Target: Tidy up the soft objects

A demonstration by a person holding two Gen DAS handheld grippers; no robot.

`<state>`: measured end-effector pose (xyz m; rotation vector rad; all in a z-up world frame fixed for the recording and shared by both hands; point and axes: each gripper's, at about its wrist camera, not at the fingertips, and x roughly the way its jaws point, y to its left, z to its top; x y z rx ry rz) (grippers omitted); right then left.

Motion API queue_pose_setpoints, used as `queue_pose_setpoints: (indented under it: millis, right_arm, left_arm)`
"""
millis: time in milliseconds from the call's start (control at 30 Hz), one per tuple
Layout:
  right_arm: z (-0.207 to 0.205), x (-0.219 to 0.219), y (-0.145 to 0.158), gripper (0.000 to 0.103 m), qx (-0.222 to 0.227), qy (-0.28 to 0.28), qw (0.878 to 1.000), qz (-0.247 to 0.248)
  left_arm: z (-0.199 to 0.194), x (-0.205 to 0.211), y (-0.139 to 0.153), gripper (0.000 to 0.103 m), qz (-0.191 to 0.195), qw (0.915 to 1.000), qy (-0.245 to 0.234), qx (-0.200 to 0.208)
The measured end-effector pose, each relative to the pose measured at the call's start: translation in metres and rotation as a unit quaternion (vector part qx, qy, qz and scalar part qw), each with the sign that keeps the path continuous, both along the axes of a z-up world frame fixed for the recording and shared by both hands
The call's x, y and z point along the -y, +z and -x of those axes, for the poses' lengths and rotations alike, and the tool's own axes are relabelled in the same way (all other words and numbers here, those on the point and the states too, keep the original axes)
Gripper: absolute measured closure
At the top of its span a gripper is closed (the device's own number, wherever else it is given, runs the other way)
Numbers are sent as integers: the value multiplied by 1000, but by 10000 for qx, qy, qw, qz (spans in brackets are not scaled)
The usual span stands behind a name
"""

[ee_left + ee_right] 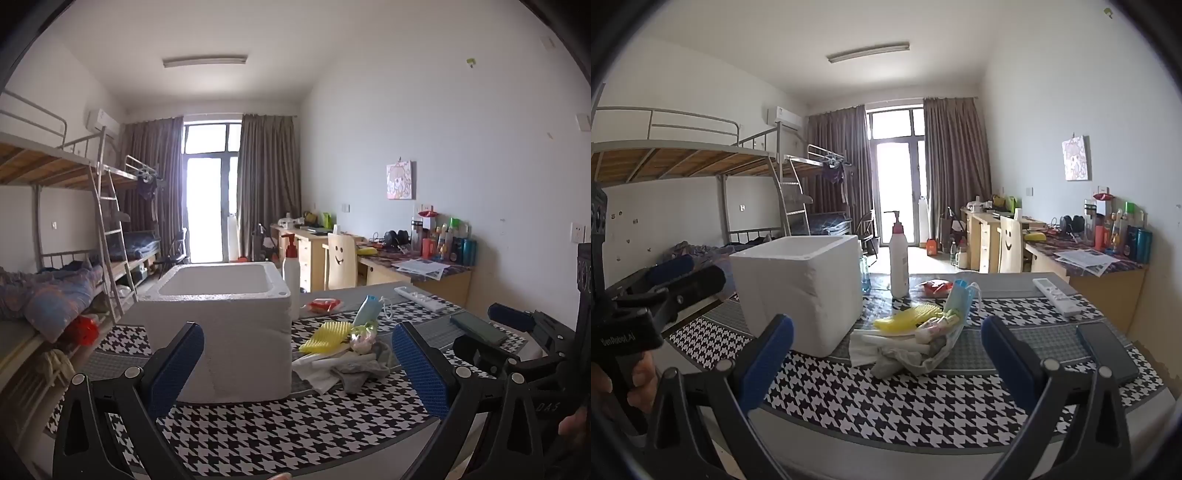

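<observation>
Left gripper (297,363): jaws spread fully wide, holding nothing, touching nothing.
Right gripper (886,354): jaws likewise spread wide, empty.
Pile of soft items (916,338): on the houndstooth tablecloth (923,402), just beside the white foam box (798,280).

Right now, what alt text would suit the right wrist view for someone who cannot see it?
An open two-finger tool with blue pads hovers over a houndstooth-covered table, facing a small pile of soft items. A white foam box stands left of the pile and a pump bottle behind it, in a dorm room.
</observation>
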<state>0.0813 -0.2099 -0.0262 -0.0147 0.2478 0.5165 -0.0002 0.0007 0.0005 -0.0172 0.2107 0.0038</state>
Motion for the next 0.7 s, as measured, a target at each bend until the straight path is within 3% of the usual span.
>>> queue_pose_setpoints:
  millis: [167,700]
  right_arm:
    - [-1,1,0,1,44,-41,10000,-3]
    - [-2,-3,-2,1,55,-22,10000,67]
  left_arm:
    - [1,2,2,1,5,9998,34,170]
    - [0,-2,-1,1,73,9999,-12,77]
